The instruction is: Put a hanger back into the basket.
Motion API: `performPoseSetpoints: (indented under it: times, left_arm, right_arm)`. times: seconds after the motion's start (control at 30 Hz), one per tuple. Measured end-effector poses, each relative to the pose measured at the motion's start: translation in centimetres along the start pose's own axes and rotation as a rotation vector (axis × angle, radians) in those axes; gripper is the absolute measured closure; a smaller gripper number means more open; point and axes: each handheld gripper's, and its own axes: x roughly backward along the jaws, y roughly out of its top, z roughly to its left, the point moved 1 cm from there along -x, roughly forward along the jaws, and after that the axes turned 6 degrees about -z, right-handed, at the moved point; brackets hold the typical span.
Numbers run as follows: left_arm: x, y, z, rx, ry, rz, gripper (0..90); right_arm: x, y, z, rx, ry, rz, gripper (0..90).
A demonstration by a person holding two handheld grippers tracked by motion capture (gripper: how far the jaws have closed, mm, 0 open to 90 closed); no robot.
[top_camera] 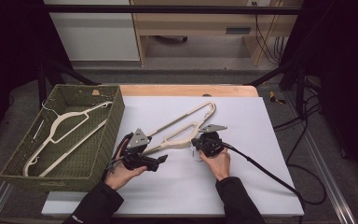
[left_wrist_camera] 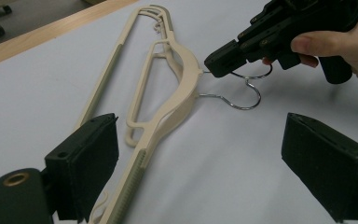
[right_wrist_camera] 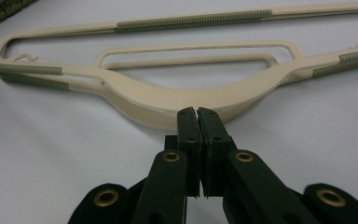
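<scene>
just hanger [right_wrist_camera: 177, 100] at hand-held gripper [right_wrist_camera: 197, 112] tips

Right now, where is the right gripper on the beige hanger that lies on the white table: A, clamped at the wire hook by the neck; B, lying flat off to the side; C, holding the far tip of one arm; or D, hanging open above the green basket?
A: the right gripper is shut at the metal hook where it leaves the neck of the beige hanger, while the left gripper stands open nearby.
</scene>
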Motion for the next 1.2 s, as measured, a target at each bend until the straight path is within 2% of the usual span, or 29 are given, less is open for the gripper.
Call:
performPoseSetpoints:
  times: [0.17, 0.27, 0.3, 0.33, 0.37, 0.43, 0.47, 0.53, 0.57, 0.63, 0.73, 0.77, 0.83, 1.0, 1.2]
  left_arm:
    - [-1.8, 0.4, -0.1, -0.023, -0.004, 0.033, 12.3]
    - [-3.3, 0.6, 0.1, -0.031, 0.0, 0.07, 12.8]
    - [-4.4, 0.6, 0.2, -0.041, -0.001, 0.101, 13.6]
    - [-4.4, 0.6, 0.2, -0.041, -0.001, 0.101, 13.9]
    - [-5.5, 0.6, 0.3, -0.055, 0.007, 0.126, 14.5]
    - [-6.5, 0.7, 0.4, -0.072, 0.013, 0.15, 15.8]
    - [-6.5, 0.7, 0.4, -0.072, 0.013, 0.15, 16.1]
    - [-8.1, 0.8, 0.5, -0.101, 0.03, 0.185, 17.5]
    - [-8.5, 0.9, 0.6, -0.109, 0.036, 0.191, 18.3]
    - [-9.3, 0.9, 0.8, -0.121, 0.042, 0.205, 20.6]
    - [-10.0, 0.8, 0.9, -0.123, 0.039, 0.214, 25.2]
    - [-10.5, 0.8, 1.0, -0.148, 0.04, 0.226, 27.1]
    - [-10.9, 0.7, 1.0, -0.159, 0.037, 0.231, 29.5]
    - [-11.8, 0.9, 0.3, -0.218, 0.041, 0.244, 45.3]
    - [-12.7, 0.6, -0.1, -0.236, 0.054, 0.258, 58.4]
  right_arm:
    - [0.5, 0.4, 0.0, -0.003, 0.003, -0.003, 89.0]
    - [0.6, 0.5, 0.0, -0.01, 0.001, -0.008, 88.9]
    - [0.7, 0.5, 0.1, -0.01, -0.001, -0.007, 89.0]
    - [0.7, 0.5, 0.1, -0.01, -0.001, -0.007, 89.0]
    - [0.8, 0.6, 0.0, 0.02, -0.004, -0.002, 88.9]
    - [0.7, 0.7, 0.1, 0.028, -0.009, -0.004, 88.9]
    - [0.7, 0.7, 0.1, 0.028, -0.009, -0.004, 88.9]
    - [0.8, 0.7, 0.3, 0.033, -0.007, 0.0, 88.9]
    - [0.8, 0.8, 0.4, 0.024, -0.004, 0.0, 88.9]
    - [0.9, 0.8, 0.3, 0.039, -0.006, -0.003, 88.9]
    - [1.0, 0.8, 0.4, 0.033, -0.005, -0.003, 88.9]
    - [1.0, 0.9, 0.4, 0.031, -0.007, -0.003, 88.9]
    - [1.0, 0.9, 0.4, 0.041, -0.008, 0.0, 88.9]
    - [1.1, 1.0, 0.5, 0.045, -0.005, -0.002, 88.9]
    - [1.3, 1.1, 0.6, 0.032, -0.008, -0.01, 88.9]
